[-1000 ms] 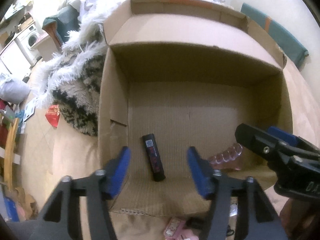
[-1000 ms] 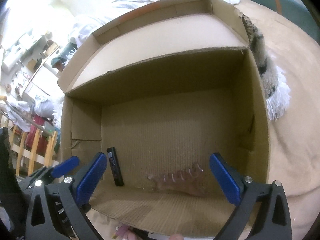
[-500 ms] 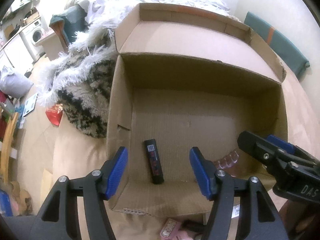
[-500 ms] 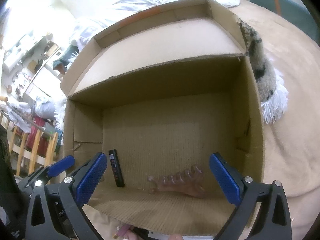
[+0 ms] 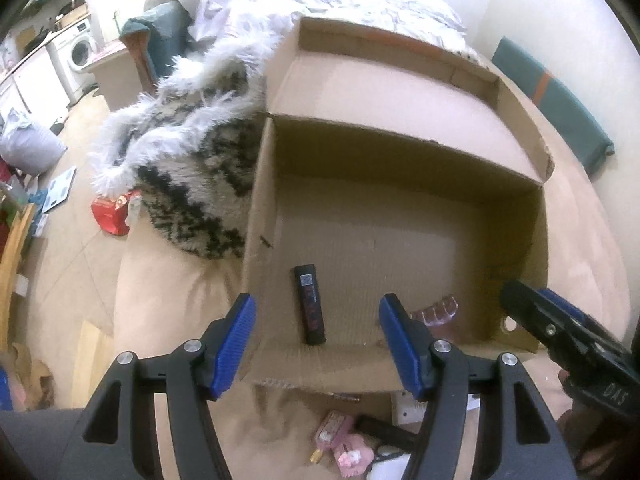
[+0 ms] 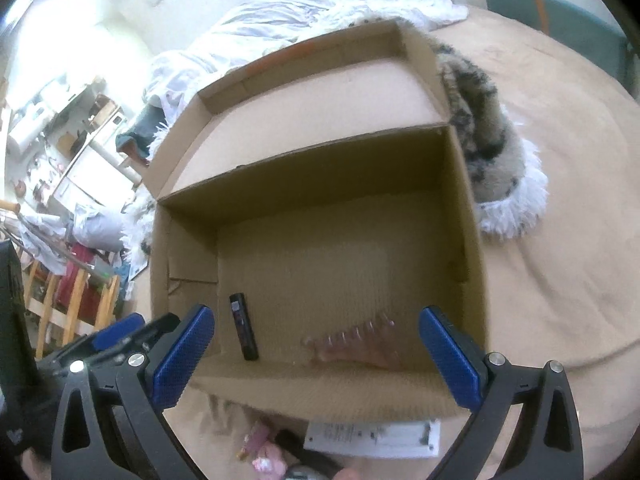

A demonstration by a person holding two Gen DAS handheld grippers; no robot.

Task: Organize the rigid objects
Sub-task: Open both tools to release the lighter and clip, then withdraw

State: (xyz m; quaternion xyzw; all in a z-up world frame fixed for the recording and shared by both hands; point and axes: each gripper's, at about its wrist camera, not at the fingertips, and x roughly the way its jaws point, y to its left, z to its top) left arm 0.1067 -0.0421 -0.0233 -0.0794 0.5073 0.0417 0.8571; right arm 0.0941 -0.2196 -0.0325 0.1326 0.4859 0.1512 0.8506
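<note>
An open cardboard box sits on a beige bed cover. Inside lie a black rectangular lighter-like stick near the front left and a clear pink hair claw near the front right. My left gripper is open and empty, held above the box's near edge. My right gripper is open and empty, also above the near edge; it shows at the right of the left wrist view. Small pink items lie before the box.
A white flat card or package lies in front of the box beside the pink items. A fluffy black-and-white blanket lies against the box's far sides. A red packet lies at the left. A teal cushion is behind.
Both grippers have drawn back and up from the box, so more of the box and the items in front of it show. Both stay open. The stick and hair claw have not moved.
</note>
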